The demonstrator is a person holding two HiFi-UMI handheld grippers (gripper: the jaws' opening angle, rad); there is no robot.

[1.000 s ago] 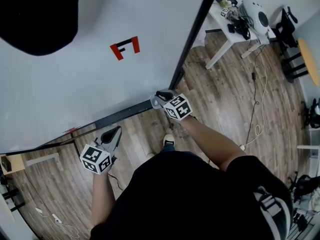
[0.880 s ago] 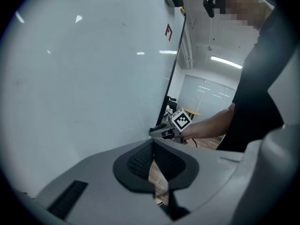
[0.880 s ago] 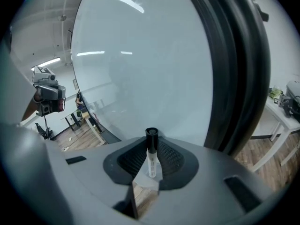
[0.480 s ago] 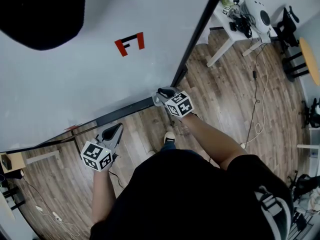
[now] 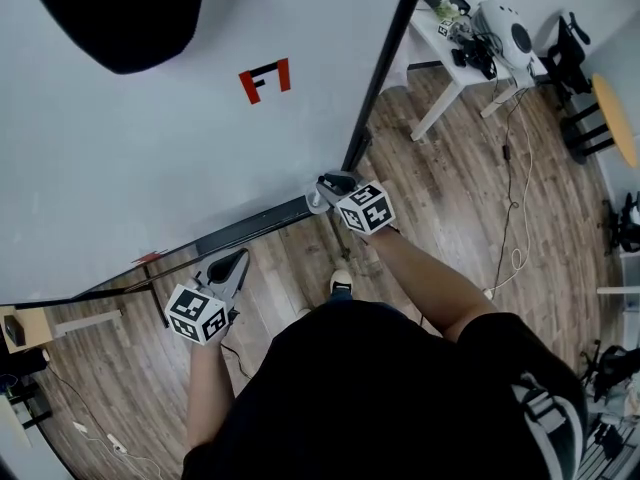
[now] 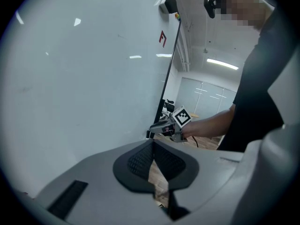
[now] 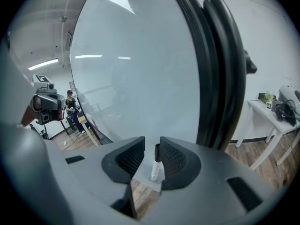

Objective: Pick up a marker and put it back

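A white marker with a black cap stands between the jaws of my right gripper, resting on the ledge under the whiteboard. Those jaws are opening: the marker leans by the right pad, and the left pad stands apart from it. In the head view the right gripper is at the ledge's right end, by the board's black frame. My left gripper hangs lower left, near the ledge. Its pads meet at the tips with nothing between them.
A red mark is on the whiteboard, with a dark shape above it. A white table with gear stands at the back right. Cables trail over the wooden floor.
Both grippers stay at about the same spots by the ledge. The head view has shifted a little, so the board's red mark sits slightly further right.
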